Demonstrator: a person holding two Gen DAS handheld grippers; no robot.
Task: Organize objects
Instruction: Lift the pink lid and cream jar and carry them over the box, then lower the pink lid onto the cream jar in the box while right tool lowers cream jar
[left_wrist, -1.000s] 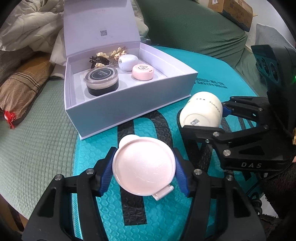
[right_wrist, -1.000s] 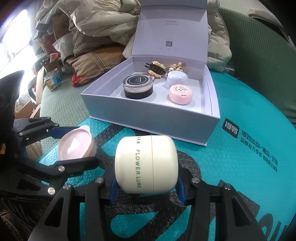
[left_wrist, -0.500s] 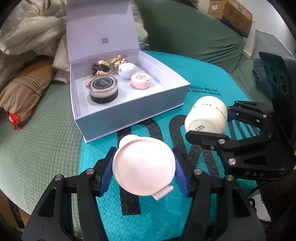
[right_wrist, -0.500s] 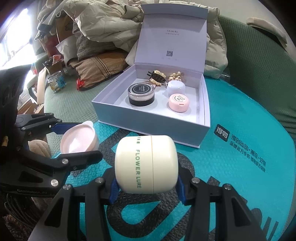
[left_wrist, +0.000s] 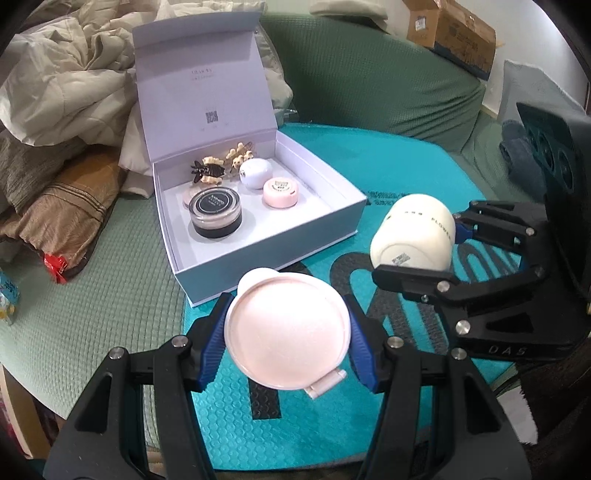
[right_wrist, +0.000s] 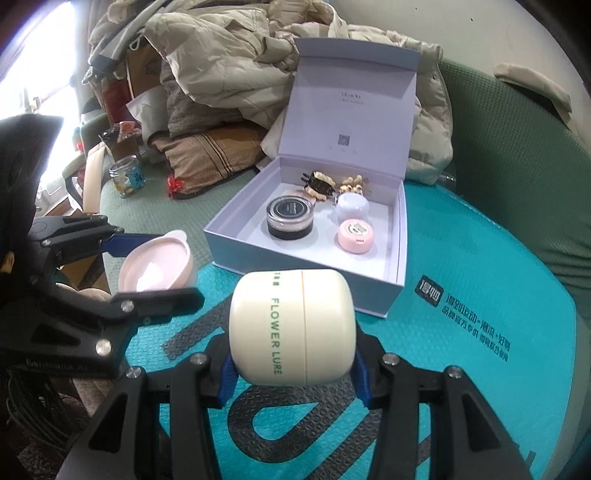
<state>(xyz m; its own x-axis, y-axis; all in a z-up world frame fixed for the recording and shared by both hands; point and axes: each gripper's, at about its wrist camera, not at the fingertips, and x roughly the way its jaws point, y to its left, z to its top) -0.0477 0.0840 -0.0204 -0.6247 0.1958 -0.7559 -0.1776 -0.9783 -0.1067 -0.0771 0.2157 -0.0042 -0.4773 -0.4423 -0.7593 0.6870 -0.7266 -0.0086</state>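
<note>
Left wrist view: the left gripper (left_wrist: 288, 332) is clamped on a pink compact (left_wrist: 288, 328), blue pads pressing on its rim from either side, its hinge tab toward the camera. Both are held clear above the teal mat (left_wrist: 424, 177). The right gripper (left_wrist: 436, 254) is clamped on a cream jar (left_wrist: 413, 236) lying on its side, also held off the mat.

Right wrist view confirms the grip: the cream jar (right_wrist: 291, 328), lettered FLOWER LURE, sits squarely between the pads of the right gripper (right_wrist: 291, 369).

Items already stowed: the white box (right_wrist: 295, 264) stands on the mat with its lid upright. Inside are a dark-lidded jar (right_wrist: 291, 218), a small pink tin (right_wrist: 355, 234), a pale lilac pot (right_wrist: 352, 206) and hair clips (right_wrist: 321, 186) at the rear. Bare floor remains along the box's front and right side.

Assessment: the task is well advanced but incomplete. Two items are in hand and neither is over the box yet. Remaining work, as judged: carry both to the bare area, set them down, release, and possibly shut the lid.
</note>
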